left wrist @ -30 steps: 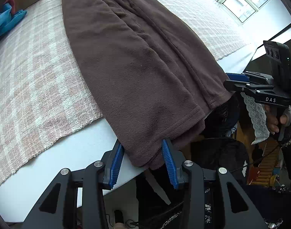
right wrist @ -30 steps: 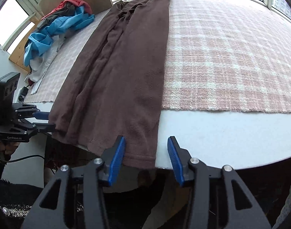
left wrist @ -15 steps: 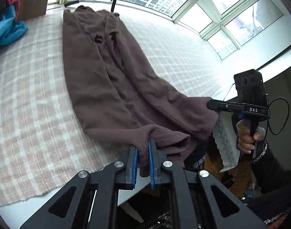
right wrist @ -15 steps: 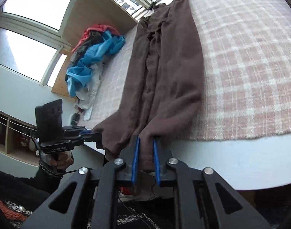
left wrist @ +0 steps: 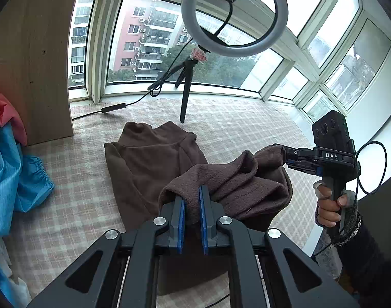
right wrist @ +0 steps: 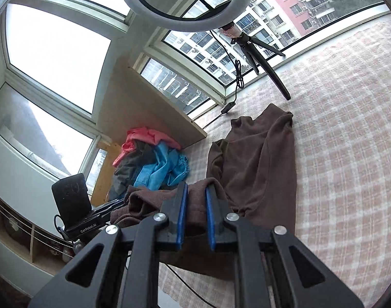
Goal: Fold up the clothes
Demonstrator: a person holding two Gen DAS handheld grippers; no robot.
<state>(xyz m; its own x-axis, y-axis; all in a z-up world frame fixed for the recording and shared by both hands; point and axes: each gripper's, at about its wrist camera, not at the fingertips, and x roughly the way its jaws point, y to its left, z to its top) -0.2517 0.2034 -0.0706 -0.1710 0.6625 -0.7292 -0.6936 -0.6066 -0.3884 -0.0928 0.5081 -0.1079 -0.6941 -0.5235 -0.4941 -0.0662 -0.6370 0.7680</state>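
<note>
Fleece, a long brown garment point(left wrist: 154, 169), had lain flat and full-length along the pink-and-white checked blanket point(left wrist: 75, 205) a second earlier, its hem hanging off the near edge with both sets of blue-padded tongs standing apart around it. Since then the left gripper point(left wrist: 191, 200) had clamped on one hem corner and the right gripper point(right wrist: 196, 200) on the other, and both had lifted the hem and carried it toward the collar end, so the lower part arched above the upper part lying on the blanket. The grey ring light on its black tripod point(left wrist: 234, 15) had come into view.
</note>
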